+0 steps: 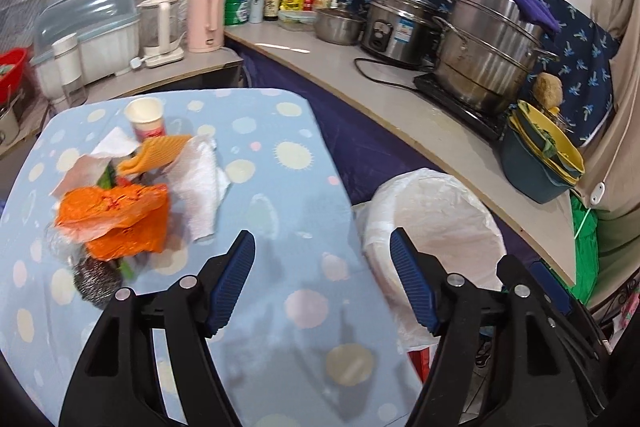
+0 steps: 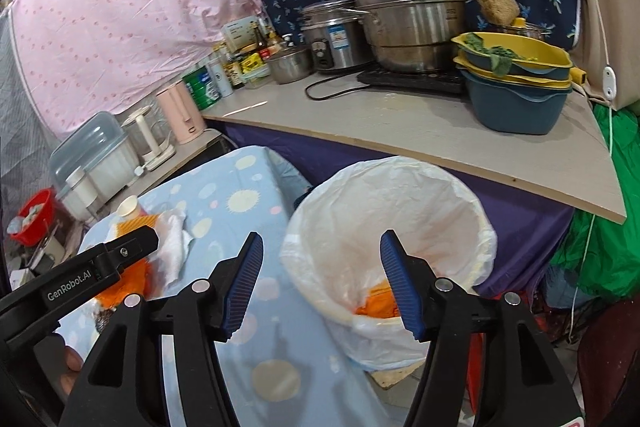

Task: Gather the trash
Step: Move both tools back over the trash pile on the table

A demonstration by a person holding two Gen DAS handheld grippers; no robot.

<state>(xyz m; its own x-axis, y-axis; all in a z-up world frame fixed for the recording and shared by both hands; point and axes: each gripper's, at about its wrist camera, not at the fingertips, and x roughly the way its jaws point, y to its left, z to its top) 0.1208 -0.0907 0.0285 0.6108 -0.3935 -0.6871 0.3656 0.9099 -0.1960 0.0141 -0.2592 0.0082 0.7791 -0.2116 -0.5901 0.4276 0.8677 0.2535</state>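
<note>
The left gripper [image 1: 322, 247], black with ribbed blue pads, stands open and empty above the near edge of a worktop [image 1: 280, 307] covered in a pale blue cloth printed with cream and pink dots. The right gripper [image 2: 322, 247], built the same, is also open with nothing between its pads; it hovers at the rim of a round bin lined with a thin white plastic bag [image 2: 400, 195], which stands on the floor just beside the worktop. Something orange already lies at the bottom of that bin. By the look of it, both grippers are between drop-offs, and the step in hand is going for the next piece. The trash left to collect sits in a heap on the far left of the worktop: a crumpled orange plastic bag [image 1: 116, 219], a white crumpled paper towel [image 1: 200, 183], an orange ridged wrapper [image 1: 160, 151], a white paper cup with a pink label [image 1: 146, 119] and a ball of steel wool [image 1: 96, 279]. The next move calls for reaching left to the heap, closing on one light, floppy item, and carrying it over the bin. White lettering on the left gripper's arm, seen in the right wrist view, reads "GenRobot.AI"; the labels on the bottles and green tin [image 1: 237, 5] at the back are too small to read.
</note>
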